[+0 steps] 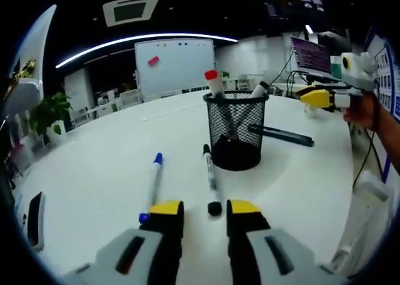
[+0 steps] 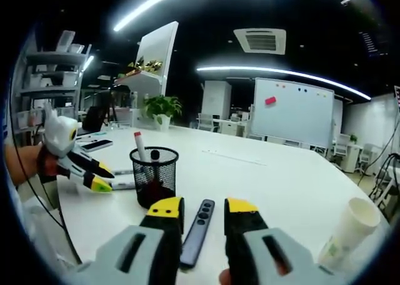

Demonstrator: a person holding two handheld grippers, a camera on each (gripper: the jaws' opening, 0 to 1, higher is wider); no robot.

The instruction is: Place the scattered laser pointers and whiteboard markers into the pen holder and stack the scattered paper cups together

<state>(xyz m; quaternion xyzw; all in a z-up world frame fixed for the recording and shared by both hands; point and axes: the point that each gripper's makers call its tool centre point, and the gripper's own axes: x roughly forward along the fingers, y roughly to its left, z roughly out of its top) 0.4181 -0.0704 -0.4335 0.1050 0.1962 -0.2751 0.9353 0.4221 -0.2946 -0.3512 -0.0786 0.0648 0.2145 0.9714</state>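
A black mesh pen holder point(image 1: 235, 135) stands mid-table with a red-capped marker point(image 1: 213, 84) and a second marker point(image 1: 259, 90) upright in it. On the table before it lie a black marker point(image 1: 210, 175) and a blue-capped marker point(image 1: 152, 185). My left gripper point(image 1: 205, 209) is open, the black marker's near end between its tips. Behind the holder lies a black laser pointer point(image 1: 281, 135). My right gripper point(image 2: 204, 209) is open above that laser pointer point(image 2: 198, 232), apart from it. The pen holder point(image 2: 154, 175) stands beyond. A white paper cup point(image 2: 347, 232) stands tilted at the right.
A hand holds the right gripper point(image 1: 322, 97) beyond the holder at the right. The left gripper point(image 2: 87, 172) comes in from the left, open. A black phone point(image 1: 34, 219) lies at the table's left edge. A whiteboard point(image 1: 175, 63) and a laptop point(image 1: 310, 55) stand behind.
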